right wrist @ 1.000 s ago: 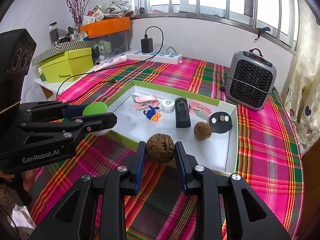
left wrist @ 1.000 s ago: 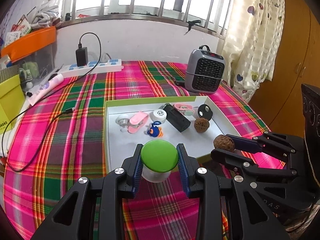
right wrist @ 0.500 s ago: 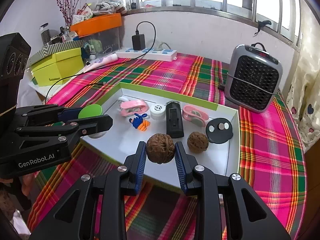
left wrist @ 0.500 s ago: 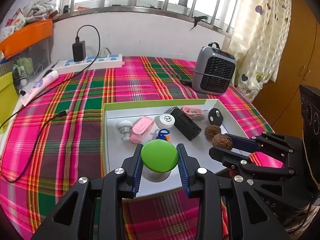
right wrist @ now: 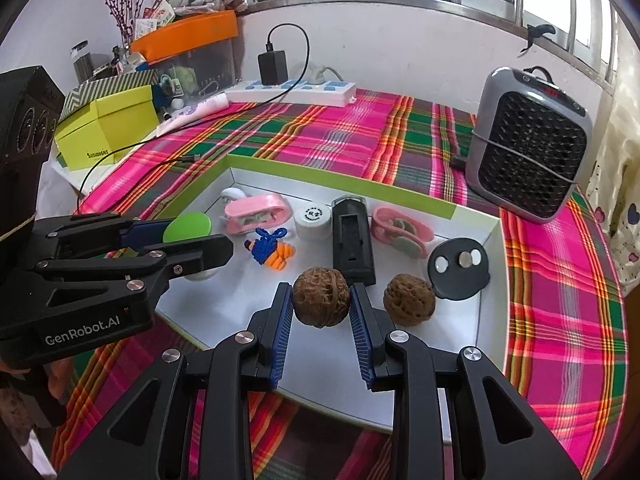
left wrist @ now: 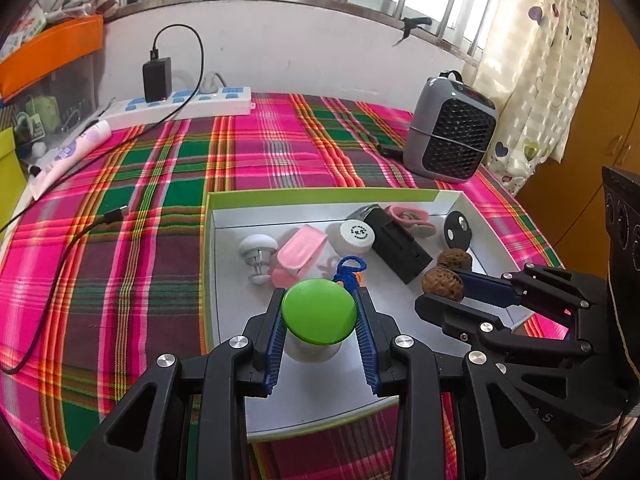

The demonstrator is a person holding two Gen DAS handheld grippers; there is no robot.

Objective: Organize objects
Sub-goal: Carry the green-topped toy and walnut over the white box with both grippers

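Note:
My left gripper [left wrist: 319,312] is shut on a small white jar with a green lid [left wrist: 319,311], held over the near left part of the white tray with green rim [left wrist: 320,194]. My right gripper [right wrist: 320,300] is shut on a brown walnut [right wrist: 319,300], held over the tray's near side beside a second walnut [right wrist: 409,300] that lies in the tray. In the right wrist view the left gripper [right wrist: 200,236] shows at the left with the green lid [right wrist: 187,227]. In the left wrist view the right gripper [left wrist: 444,286] holds the walnut [left wrist: 442,285].
The tray holds a pink clip [right wrist: 256,210], a blue and orange charm [right wrist: 270,250], a white cap [right wrist: 314,222], a black case [right wrist: 352,240], a pink band [right wrist: 400,230] and a black disc [right wrist: 458,264]. A grey heater [right wrist: 528,144], power strip [right wrist: 296,90] and yellow box [right wrist: 106,128] stand around.
Both grippers have moved forward from the tray's near edge to over its inside, each still holding its object. The held walnut now hangs beside the lying walnut.

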